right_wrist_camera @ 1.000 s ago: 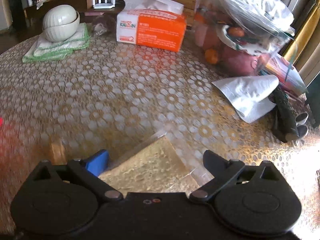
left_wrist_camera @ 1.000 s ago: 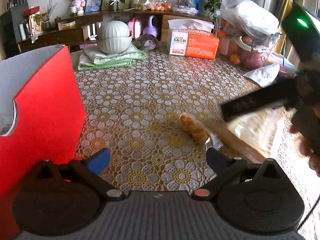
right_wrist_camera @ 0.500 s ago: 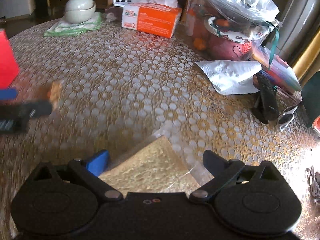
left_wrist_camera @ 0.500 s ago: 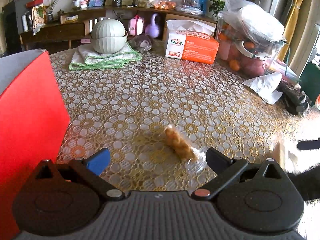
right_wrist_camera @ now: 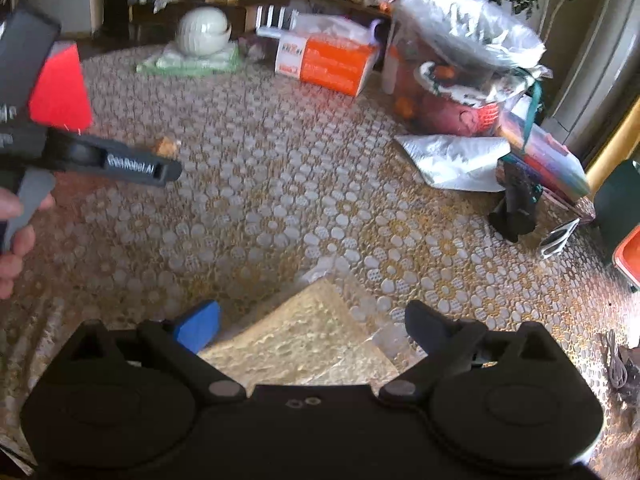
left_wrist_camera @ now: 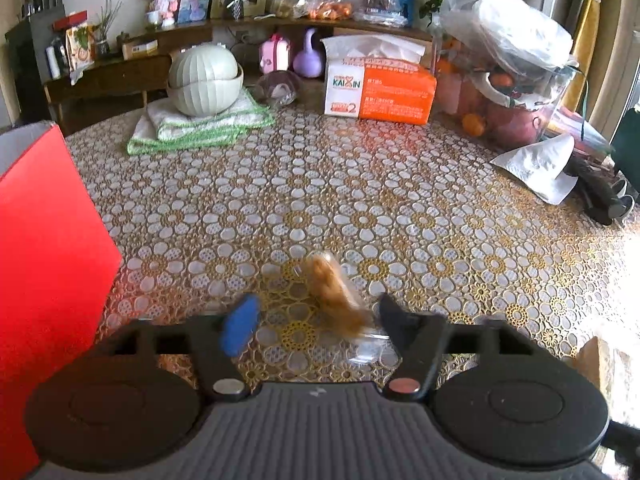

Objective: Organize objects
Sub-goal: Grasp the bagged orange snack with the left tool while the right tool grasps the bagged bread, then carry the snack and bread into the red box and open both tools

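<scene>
A small bread roll in a clear wrapper [left_wrist_camera: 332, 292] lies on the flower-patterned tablecloth [left_wrist_camera: 360, 184]. My left gripper [left_wrist_camera: 318, 320] is low over it and open, its blurred fingers standing on either side of the roll's near end. A red box [left_wrist_camera: 48, 260] stands just to the left. My right gripper [right_wrist_camera: 310, 324] is shut on a flat slice of bread in a clear bag [right_wrist_camera: 312, 344], held above the table. The right wrist view also has the left gripper [right_wrist_camera: 168, 170], a person's hand [right_wrist_camera: 12, 236], the roll [right_wrist_camera: 168, 146] and the red box [right_wrist_camera: 60, 92].
At the far side stand an orange tissue box [left_wrist_camera: 380, 92], stacked pale bowls [left_wrist_camera: 204, 80] on a green-edged towel, and a plastic bag of fruit [left_wrist_camera: 512, 80]. A white paper bag [left_wrist_camera: 536, 164] and a black object [left_wrist_camera: 600, 196] lie at the right edge.
My left gripper has come forward onto the roll and its fingers have narrowed around it. My right gripper has drawn away to the right and risen, carrying the bagged slice.
</scene>
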Demonstrator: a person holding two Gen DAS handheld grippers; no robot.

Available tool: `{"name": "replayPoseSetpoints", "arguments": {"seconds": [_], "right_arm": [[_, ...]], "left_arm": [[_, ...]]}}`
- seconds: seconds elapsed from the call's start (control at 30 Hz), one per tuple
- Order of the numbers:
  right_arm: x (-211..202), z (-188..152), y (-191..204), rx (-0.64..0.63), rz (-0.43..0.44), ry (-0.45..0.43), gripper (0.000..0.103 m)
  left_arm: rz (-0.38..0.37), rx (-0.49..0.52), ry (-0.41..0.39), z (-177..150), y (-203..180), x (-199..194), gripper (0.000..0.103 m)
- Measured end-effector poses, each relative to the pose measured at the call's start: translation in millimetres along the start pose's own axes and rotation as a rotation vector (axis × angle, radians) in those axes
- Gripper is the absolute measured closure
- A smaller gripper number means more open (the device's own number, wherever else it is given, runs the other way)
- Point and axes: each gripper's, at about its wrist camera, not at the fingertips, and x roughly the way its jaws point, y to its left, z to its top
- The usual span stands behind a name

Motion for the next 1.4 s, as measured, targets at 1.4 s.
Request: {"name": "replayPoseSetpoints", "arguments": {"seconds": [1.4], "right_arm": [[-17.9, -13.7, 14.0, 0.461, 0.021, 0.087, 0.022]], "left_arm": [[-0.164, 0.009, -0.085, -47.5, 36.7, -93.2, 0.076]]}}
